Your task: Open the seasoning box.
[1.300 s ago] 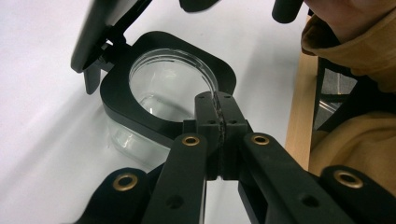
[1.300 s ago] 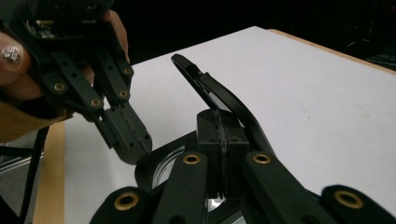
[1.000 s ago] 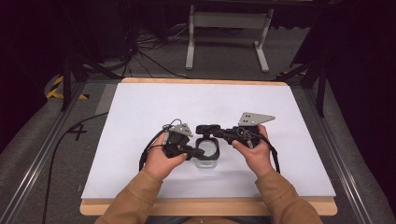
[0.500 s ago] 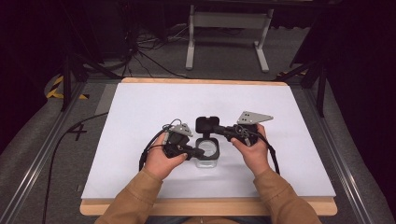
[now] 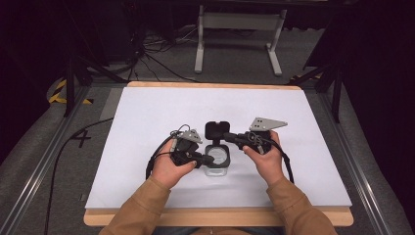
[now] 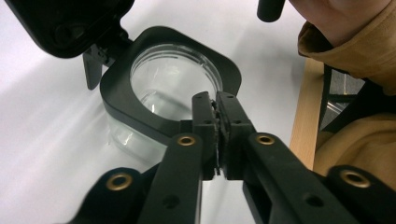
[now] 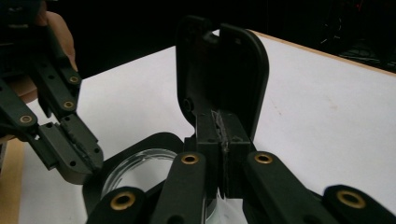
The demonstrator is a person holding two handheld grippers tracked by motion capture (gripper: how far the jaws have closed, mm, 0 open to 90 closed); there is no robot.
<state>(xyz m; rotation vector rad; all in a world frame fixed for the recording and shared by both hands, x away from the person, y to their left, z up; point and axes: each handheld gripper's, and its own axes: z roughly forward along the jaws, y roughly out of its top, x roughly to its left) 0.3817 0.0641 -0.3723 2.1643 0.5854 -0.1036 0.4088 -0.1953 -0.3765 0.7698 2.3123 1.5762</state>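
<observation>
A small clear container with a black square rim stands at the table's middle front. Its hinged black lid is swung up and open. My left gripper is shut on the near side of the rim, its jaws pinching the thin edge. My right gripper is shut on the lid's edge and holds the lid upright. The container's round mouth looks empty. In the right gripper view the left gripper sits on the rim at the lower left.
The white table top lies open all around the container, with a wooden front edge. A black cable loops from the left gripper. Beyond the table stand a white frame and floor cables.
The right gripper has swung the black lid up and back from the container, leaving the mouth uncovered. The left gripper has stayed on the rim.
</observation>
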